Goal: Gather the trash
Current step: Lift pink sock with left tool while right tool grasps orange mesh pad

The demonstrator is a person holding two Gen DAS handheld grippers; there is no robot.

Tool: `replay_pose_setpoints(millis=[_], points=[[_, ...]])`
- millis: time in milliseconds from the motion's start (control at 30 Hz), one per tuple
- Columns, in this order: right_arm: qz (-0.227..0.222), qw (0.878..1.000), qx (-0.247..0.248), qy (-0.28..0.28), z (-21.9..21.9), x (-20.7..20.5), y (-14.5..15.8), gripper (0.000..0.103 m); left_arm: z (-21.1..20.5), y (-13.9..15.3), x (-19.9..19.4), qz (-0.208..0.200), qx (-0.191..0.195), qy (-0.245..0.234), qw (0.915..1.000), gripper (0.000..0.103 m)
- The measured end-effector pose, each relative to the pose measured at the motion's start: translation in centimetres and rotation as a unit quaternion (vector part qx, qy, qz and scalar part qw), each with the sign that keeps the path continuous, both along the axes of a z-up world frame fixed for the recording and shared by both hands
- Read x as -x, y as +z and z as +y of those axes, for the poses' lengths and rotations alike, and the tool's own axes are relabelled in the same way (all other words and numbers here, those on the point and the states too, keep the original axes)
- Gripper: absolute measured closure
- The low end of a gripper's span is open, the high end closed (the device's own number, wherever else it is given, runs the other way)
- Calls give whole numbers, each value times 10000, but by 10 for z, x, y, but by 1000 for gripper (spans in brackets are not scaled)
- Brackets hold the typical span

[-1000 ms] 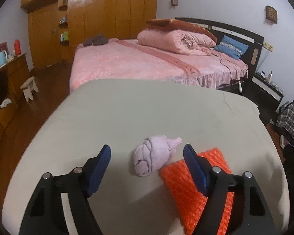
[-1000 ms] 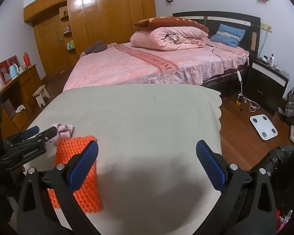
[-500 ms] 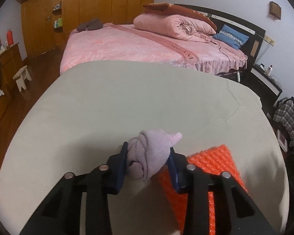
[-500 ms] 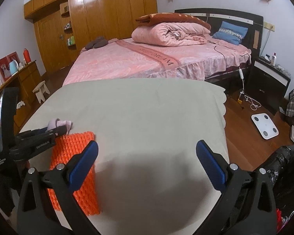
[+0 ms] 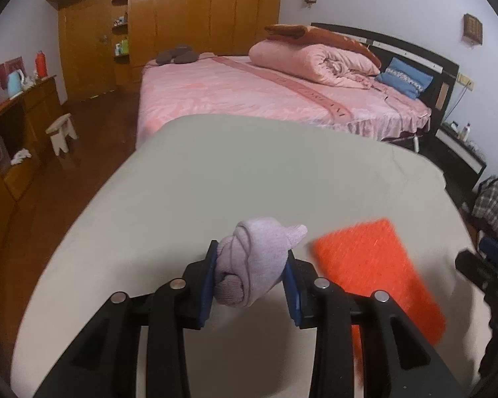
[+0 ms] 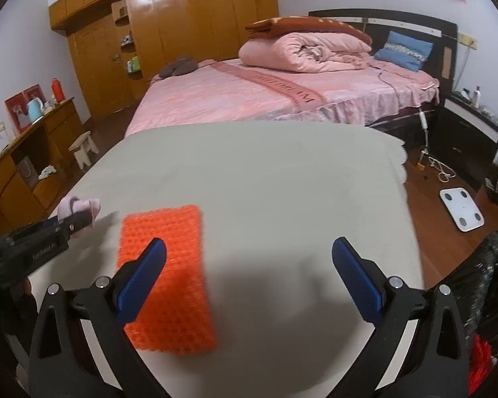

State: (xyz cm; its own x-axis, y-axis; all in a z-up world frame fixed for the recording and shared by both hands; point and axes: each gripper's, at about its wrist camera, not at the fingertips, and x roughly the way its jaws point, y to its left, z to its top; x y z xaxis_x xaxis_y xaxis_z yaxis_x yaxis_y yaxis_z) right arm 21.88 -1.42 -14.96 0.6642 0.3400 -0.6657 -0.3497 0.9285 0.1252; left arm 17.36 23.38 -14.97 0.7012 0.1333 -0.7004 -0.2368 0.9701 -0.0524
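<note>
A pale grey-beige cloth covers the surface (image 6: 282, 179), which fills the middle of both views; its far right edge ends in a small scalloped hem. On it lies an orange knobbly mat (image 6: 164, 275), lower left of centre in the right wrist view and blurred at the lower right in the left wrist view.

The left hand-held gripper (image 5: 250, 277) is pinching a rolled-up pale lilac sock (image 5: 254, 265) between its blue pads, at the bottom centre of the left wrist view, just left of the mat. Its jaws have just been closing, and the sock is between them. In the right wrist view the same sock shows at the left edge, held in that gripper's black frame, which carries small pale lettering too blurred to read. The right hand-held gripper (image 6: 249, 272) stands spread wide with nothing between its pads, its left pad over the orange mat.

Behind the surface stands a bed (image 6: 249, 99) with a pink cover, a rolled pink quilt (image 6: 302, 53), a brown cushion on top of it and a blue pillow (image 6: 403, 49) against a dark headboard. A darker pink band across the cover bears woven letters, seen upside down and not clearly legible. A tall wooden wardrobe (image 6: 189, 30) fills the upper left. At the left are a low wooden cabinet, a blue kettle (image 6: 35, 109) and a red flask on it, and a small pale stool (image 6: 83, 149). At the right, on the wooden floor, lies a white bathroom scale (image 6: 461, 209) near a dark nightstand.
</note>
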Motion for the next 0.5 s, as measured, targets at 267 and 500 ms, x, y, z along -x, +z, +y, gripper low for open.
replay_pose_setpoints(millis=[267, 500], points=[[138, 9986, 73, 510, 44, 20, -6, 6, 19, -3, 43, 94, -44, 299, 9995, 67], [372, 9973, 196, 605, 61, 20, -18, 6, 28, -9, 56, 106, 28, 499, 9987, 67]])
